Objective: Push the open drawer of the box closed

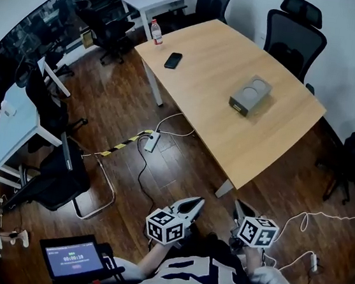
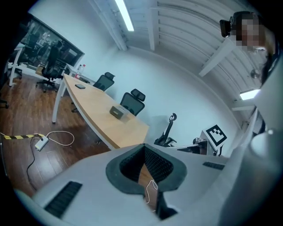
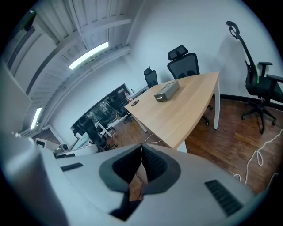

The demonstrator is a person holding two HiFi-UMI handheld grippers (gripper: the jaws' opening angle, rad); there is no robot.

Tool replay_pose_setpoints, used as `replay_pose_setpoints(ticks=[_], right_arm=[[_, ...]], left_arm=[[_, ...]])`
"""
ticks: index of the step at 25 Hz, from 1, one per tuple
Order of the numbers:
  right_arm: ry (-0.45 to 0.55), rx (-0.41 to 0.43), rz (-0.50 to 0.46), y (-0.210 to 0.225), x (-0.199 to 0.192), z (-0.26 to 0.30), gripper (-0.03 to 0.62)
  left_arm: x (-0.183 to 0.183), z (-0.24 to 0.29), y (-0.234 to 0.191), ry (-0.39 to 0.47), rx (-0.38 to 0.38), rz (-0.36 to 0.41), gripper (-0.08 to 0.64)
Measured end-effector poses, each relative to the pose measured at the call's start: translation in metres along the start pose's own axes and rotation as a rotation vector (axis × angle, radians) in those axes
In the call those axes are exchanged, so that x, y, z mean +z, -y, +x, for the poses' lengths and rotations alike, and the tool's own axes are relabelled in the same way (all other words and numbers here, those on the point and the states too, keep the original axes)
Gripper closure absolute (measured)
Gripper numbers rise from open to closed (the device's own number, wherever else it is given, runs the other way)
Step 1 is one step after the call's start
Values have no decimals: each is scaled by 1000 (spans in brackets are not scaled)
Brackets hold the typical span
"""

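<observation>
The left tool (image 1: 194,202) and the right tool (image 1: 240,208) hang low before us in the head view, well apart from the box (image 1: 250,96), which rests on the wooden surface (image 1: 219,66) near one edge; we cannot tell how its drawer stands. In the left gripper view the left tool (image 2: 144,148) is clenched on nothing; in the right gripper view the right tool (image 3: 141,148) is likewise clenched and empty, with the box (image 3: 166,92) far off on the surface.

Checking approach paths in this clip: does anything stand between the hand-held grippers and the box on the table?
Nothing visible does. Only floor and bare table separate the left hand-held gripper and right hand-held gripper from the box; phone and bottle sit at the far end, aside.
</observation>
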State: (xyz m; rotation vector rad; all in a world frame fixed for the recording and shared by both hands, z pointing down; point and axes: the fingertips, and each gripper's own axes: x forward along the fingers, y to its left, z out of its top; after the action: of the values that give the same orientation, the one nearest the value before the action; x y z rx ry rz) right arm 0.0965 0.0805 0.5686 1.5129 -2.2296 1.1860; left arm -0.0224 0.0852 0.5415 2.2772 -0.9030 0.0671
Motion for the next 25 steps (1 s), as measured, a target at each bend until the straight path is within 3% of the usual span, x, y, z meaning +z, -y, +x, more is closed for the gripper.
replay_pose_setpoints(ticks=[5,12,25], right_arm=[[10,25,-19,17,-13,-28,594],[30,66,-63,31,-25,-75,594],[6,155,-142,10,-24,-66,594]], left_arm=[[-26,9,40,-32,-21,45,558],[-45,2,81,10,20,73,558],[-37,4,78,23,42,91,558]])
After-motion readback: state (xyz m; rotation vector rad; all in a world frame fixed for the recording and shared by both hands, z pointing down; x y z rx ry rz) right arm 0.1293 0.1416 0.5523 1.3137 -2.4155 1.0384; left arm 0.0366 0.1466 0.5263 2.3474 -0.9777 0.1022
